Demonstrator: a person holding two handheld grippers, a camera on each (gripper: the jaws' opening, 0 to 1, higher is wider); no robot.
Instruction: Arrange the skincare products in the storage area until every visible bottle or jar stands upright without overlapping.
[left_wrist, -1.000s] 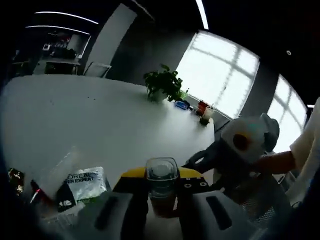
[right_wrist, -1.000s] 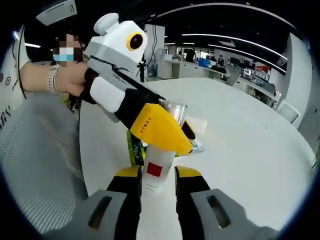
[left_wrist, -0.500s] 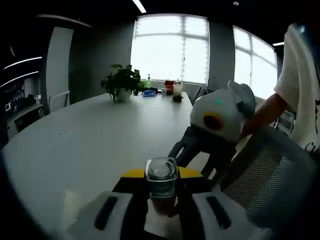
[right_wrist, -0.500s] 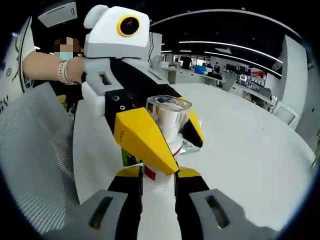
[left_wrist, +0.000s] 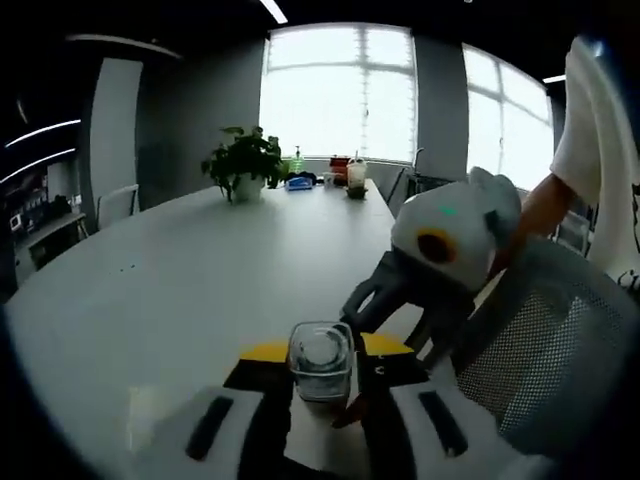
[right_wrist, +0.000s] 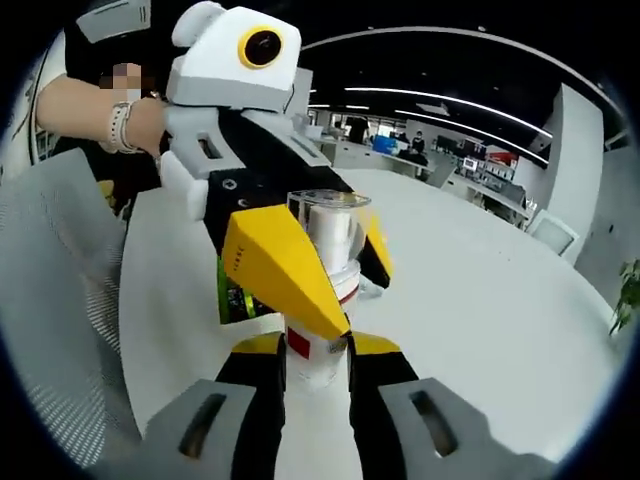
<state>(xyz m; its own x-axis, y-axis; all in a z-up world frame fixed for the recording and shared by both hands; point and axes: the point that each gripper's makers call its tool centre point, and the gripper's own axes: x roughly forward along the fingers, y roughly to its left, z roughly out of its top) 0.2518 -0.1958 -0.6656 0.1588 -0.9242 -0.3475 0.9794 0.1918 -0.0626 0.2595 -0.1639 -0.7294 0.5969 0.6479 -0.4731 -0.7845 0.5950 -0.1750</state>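
A white bottle (right_wrist: 312, 368) with a red label stands between the yellow-tipped jaws of my right gripper (right_wrist: 316, 348), which is shut on its body. Its clear cap (right_wrist: 328, 222) sits on top above a red ring. My left gripper (right_wrist: 352, 300) reaches in from the upper left, and its yellow jaws are shut on that cap. In the left gripper view the same clear cap (left_wrist: 320, 366) is clamped in my left gripper (left_wrist: 322, 350). There my right gripper (left_wrist: 365, 315) comes in from the right, below the cap.
A long white table (left_wrist: 170, 270) stretches away, with a potted plant (left_wrist: 240, 165) and small items at its far end. A mesh chair (left_wrist: 550, 350) stands at the right. A green packet (right_wrist: 232, 296) lies behind the bottle. A person's hand (right_wrist: 130, 120) holds the left gripper.
Over the last second my left gripper swung from a slant across the bottle to upright over its cap. Both grippers kept their hold. In the last half second little has shifted.
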